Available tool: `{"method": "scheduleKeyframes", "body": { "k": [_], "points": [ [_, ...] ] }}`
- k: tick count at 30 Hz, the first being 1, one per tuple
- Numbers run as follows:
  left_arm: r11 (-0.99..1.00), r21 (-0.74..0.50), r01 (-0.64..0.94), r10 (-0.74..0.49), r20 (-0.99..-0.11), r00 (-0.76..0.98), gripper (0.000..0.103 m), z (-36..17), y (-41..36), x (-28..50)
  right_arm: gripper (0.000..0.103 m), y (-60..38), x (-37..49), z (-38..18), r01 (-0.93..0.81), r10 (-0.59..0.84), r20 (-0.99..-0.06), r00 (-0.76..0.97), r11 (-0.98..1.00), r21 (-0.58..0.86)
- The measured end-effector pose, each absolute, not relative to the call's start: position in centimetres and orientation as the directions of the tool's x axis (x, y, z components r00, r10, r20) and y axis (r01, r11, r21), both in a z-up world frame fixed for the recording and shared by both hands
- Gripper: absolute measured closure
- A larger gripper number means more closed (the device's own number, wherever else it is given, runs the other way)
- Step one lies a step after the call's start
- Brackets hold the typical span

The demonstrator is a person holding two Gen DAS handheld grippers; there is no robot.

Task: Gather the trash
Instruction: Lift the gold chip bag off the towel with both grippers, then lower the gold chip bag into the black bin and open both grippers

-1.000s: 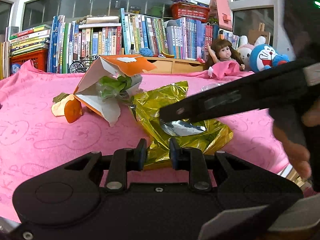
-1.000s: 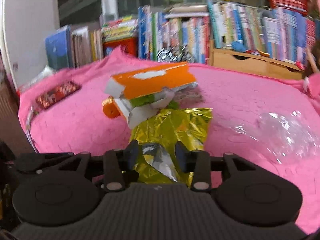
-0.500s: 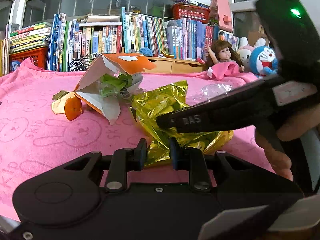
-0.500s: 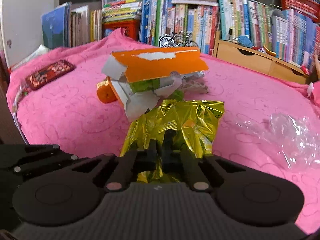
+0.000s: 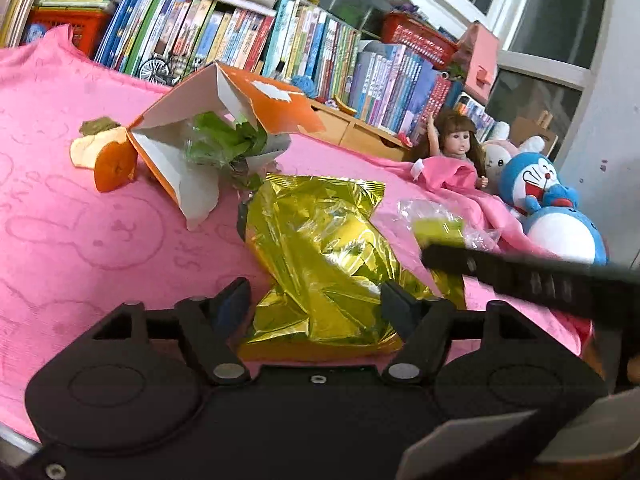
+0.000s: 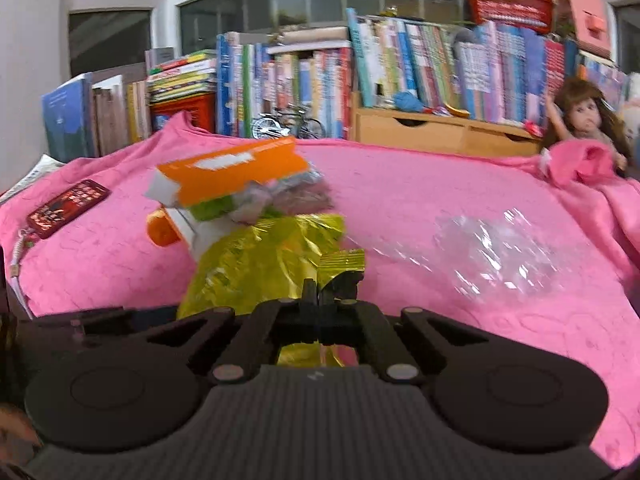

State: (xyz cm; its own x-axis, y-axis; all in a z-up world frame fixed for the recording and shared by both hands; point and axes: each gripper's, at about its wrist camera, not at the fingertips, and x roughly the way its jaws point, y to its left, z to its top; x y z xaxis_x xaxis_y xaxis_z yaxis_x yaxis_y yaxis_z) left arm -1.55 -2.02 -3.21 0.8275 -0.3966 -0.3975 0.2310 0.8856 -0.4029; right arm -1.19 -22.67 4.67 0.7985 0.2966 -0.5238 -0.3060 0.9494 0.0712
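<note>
Right gripper [image 6: 318, 292]: fingers pressed together, pinching a corner of the gold foil bag [image 6: 264, 264]. The bag trails ahead and to the left of its tips, resting on the pink towel [image 6: 420, 184].

Left gripper [image 5: 316, 300]: jaws have just been opening; they stand spread, with the gold foil bag [image 5: 320, 248] between the fingers and no pad visibly pressing on it. The right gripper [image 5: 426, 254] crosses in from the right, tips at the bag's right edge.

Torn orange box [image 5: 224, 120]: beyond the bag, ahead and left of the left gripper, green wrapper [image 5: 224, 146] inside.

Orange peel [image 5: 106, 156]: just left of the box.

Clear plastic bag [image 6: 492, 256]: ahead and right of the right gripper, apart from the foil bag.

Red phone [image 6: 68, 208]: far left.

Doll [image 5: 456, 144], blue plush toy [image 5: 552, 208], books [image 6: 400, 64]: at the back.
</note>
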Motion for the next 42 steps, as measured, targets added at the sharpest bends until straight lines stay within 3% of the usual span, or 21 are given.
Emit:
{"method": "scheduleKeyframes", "body": {
  "k": [1, 9, 17, 23, 29, 37, 42],
  "points": [
    [0.89, -0.397, 0.224, -0.389, -0.405, 0.828, 0.078, -3.1, -2.1, -1.4, 0.1, -23.0, -1.4, 4.5, -0.296, 0.287, -0.525, 0.801, 0.953, 0.07],
    [0.923, -0.265, 0.278, -0.362, -0.358, 0.861, 0.079, -1.2, -2.9, -4.9, 0.1, -24.5, -3.9, 3.5, -0.259, 0.273, -0.518, 0.811, 0.961, 0.1],
    [0.936, -0.227, 0.268, -0.335, -0.353, 0.873, 0.079, -0.4, -1.1, -11.5, 0.1, -24.1, -7.5, 3.2, -0.26, 0.29, -0.5, 0.816, 0.957, 0.129],
    [0.964, -0.169, 0.206, -0.263, -0.467, 0.844, 0.079, -0.9, 0.3, -16.2, 0.1, -23.0, -11.0, 1.9, -0.29, 0.323, -0.525, 0.788, 0.946, 0.146],
    [0.977, 0.002, 0.211, -0.164, -0.622, 0.765, 0.08, -4.4, -1.5, -18.8, 0.1, -22.3, -13.2, -1.8, -0.273, 0.346, -0.616, 0.707, 0.938, 0.214],
    [0.98, -0.028, 0.199, -0.14, -0.804, 0.577, 0.08, -10.1, -2.0, -17.9, 0.1, -21.6, -13.7, -8.1, -0.199, 0.324, -0.743, 0.585, 0.946, 0.256],
    [0.979, 0.018, 0.201, -0.093, -0.842, 0.531, 0.08, -11.6, -1.9, -17.9, 0.099, -21.2, -13.6, -10.1, -0.181, 0.331, -0.777, 0.535, 0.944, 0.277]
  ]
}}
